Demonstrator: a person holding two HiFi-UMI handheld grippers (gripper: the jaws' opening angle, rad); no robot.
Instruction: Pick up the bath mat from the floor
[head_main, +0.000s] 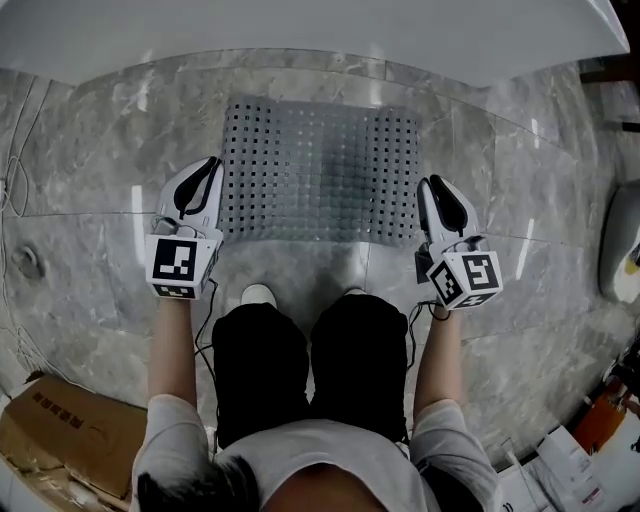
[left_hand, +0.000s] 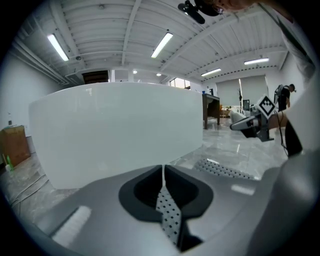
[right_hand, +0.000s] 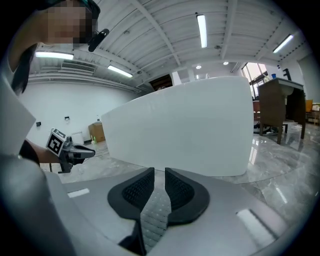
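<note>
Grey bath mat (head_main: 320, 170) flat on the marble floor (head_main: 90, 170), in front of the white tub (head_main: 300, 30)

Rectangular mat, perforated with rows of small square holes. The left gripper (head_main: 214, 168) is pinched closed on the mat's left edge. The right gripper (head_main: 424, 186) has its jaws slightly apart, with the right edge lying between them.

White tub (head_main: 300, 30) above; cardboard box (head_main: 70, 430) lower left.
</note>
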